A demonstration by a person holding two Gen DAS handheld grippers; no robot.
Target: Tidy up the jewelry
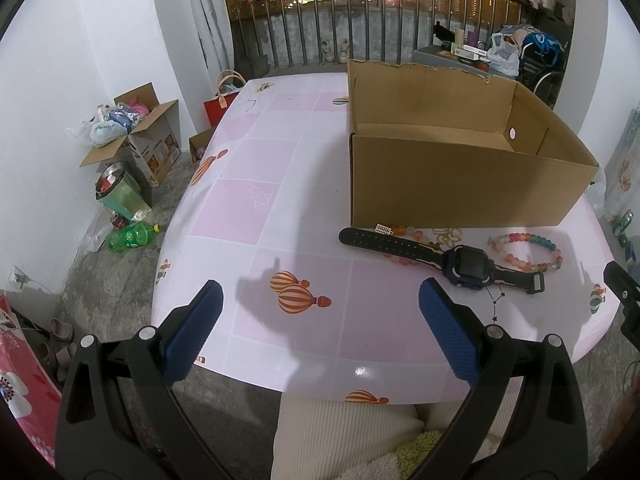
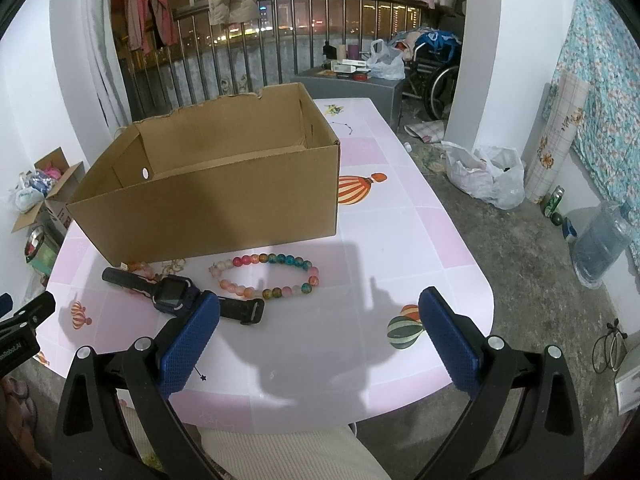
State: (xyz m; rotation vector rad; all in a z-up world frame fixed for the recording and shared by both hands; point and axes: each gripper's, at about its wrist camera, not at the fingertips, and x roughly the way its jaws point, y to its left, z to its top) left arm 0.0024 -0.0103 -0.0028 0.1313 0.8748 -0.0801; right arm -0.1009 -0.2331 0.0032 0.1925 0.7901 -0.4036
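Observation:
An open brown cardboard box [image 1: 460, 176] [image 2: 216, 196] stands on the pink patterned table [image 1: 280, 208] [image 2: 400, 240]. In front of it lie a dark blue watch [image 1: 464, 266] [image 2: 172, 294], a multicoloured bead bracelet [image 1: 532, 250] [image 2: 268, 274], an orange bead bracelet [image 1: 400, 236] [image 2: 140, 267] partly under the watch strap, and a small gold piece [image 1: 450, 234] [image 2: 174, 266]. My left gripper [image 1: 320, 300] hovers open over the table's near edge, left of the watch. My right gripper [image 2: 320, 308] is open too, just short of the multicoloured bracelet.
The floor on the left holds an open carton of bags [image 1: 132, 128], a green bottle [image 1: 132, 236] and a tin [image 1: 116, 192]. On the right are white plastic bags [image 2: 484, 176], a water jug [image 2: 600, 240] and a wheelchair [image 2: 436, 76]. A railing [image 1: 340, 20] runs behind the table.

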